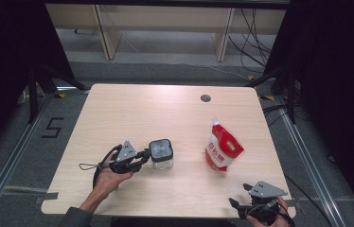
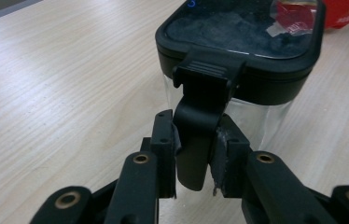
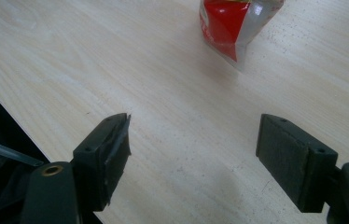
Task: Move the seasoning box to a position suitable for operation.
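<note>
Latch tab (image 2: 196, 140) of our clear, black-lidded container (image 1: 161, 154), left of centre on the worktop (image 1: 165, 113), clamped in the left hand-held gripper (image 1: 143, 155); our right hand-held gripper (image 1: 241, 195) gapes near the red pouch (image 1: 222, 147), lettering unreadable.

Black claws (image 2: 193, 161), brass-coloured screws
</note>
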